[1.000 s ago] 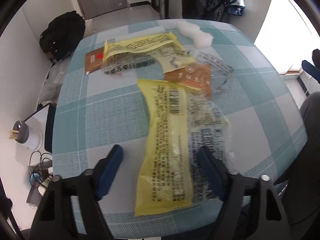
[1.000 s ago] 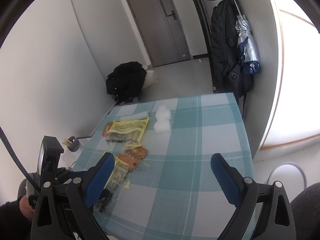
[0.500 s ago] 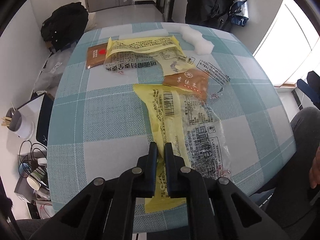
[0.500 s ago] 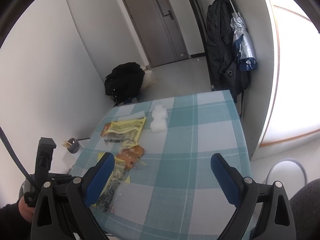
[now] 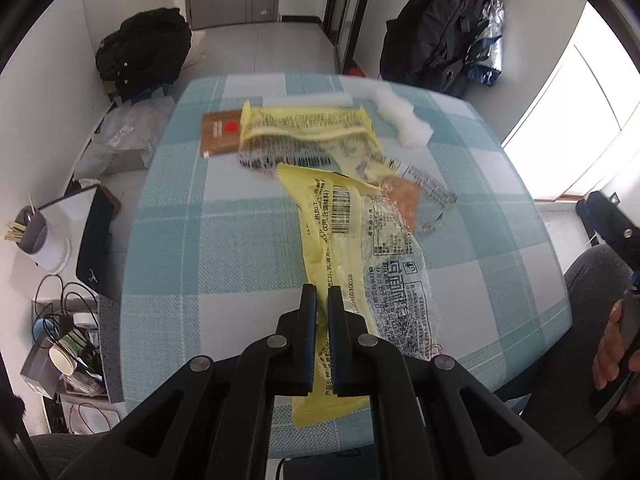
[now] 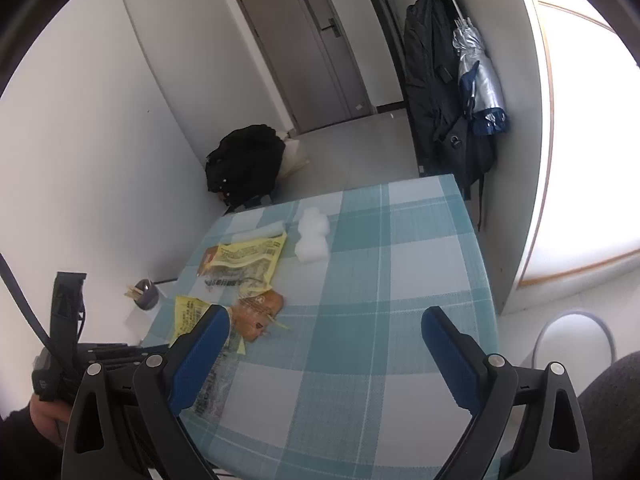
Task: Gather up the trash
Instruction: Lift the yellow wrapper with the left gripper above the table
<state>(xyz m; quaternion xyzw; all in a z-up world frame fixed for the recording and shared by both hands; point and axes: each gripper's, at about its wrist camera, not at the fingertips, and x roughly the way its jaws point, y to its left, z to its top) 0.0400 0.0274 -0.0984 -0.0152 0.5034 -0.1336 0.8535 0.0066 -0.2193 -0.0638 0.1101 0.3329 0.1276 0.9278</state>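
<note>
My left gripper (image 5: 322, 294) is shut on the near end of a long yellow and clear wrapper (image 5: 352, 240), whose far end rises off the checked tablecloth (image 5: 224, 248). Beyond it lie an orange wrapper (image 5: 404, 196), a second yellow wrapper (image 5: 304, 124), a brown packet (image 5: 220, 132) and white foam pieces (image 5: 404, 120). In the right wrist view my right gripper (image 6: 326, 338) stands open above the cloth with nothing between its fingers; the held wrapper (image 6: 188, 314) and the orange wrapper (image 6: 258, 312) lie by its left finger.
A black backpack (image 5: 144, 48) sits on the floor past the table's far left corner. Coats and an umbrella (image 6: 480, 88) hang at the far right. Cups, cables and a dark tablet (image 5: 94, 240) crowd the floor left of the table. A stool (image 6: 572, 344) stands at the right.
The left gripper's jaws went from wide open astride the yellow wrapper to shut on its near end, then rose a little, lifting it. The right gripper kept still.
</note>
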